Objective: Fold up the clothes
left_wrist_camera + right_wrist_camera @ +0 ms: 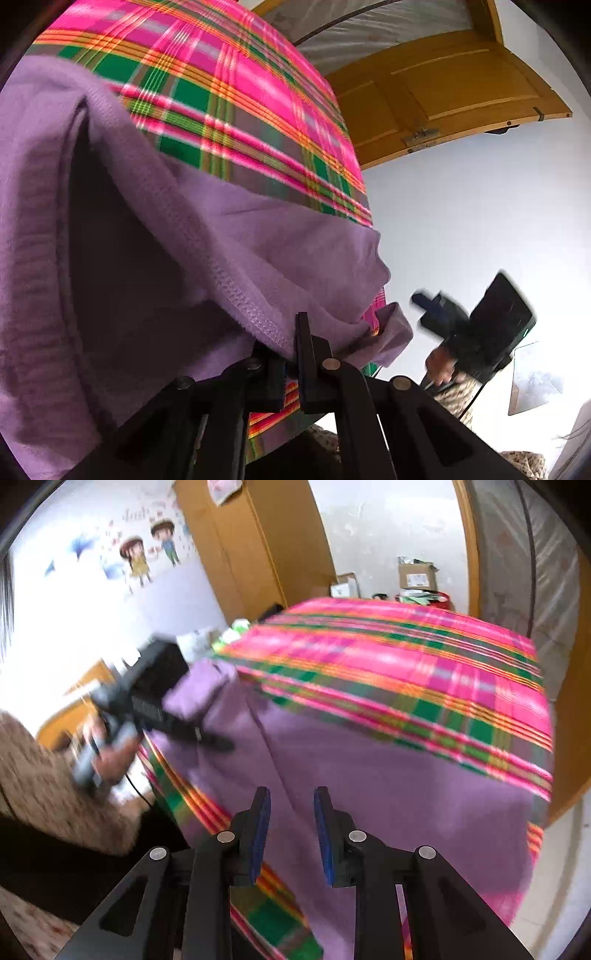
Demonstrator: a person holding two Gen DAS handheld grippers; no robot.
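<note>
We find the left gripper [295, 354] clamped on a hem of the purple garment [369, 794], which lies spread on the plaid cover [406, 664] ahead of both tools. The right gripper [291, 834] hangs above the cloth, jaws apart, nothing between them. In our judgement the fold goes best if the left keeps its pinch and carries the edge across low and flat (no dragging). Both tools point down at the cloth; the left hand [110, 753] grips its handle at the bed's edge.
</note>
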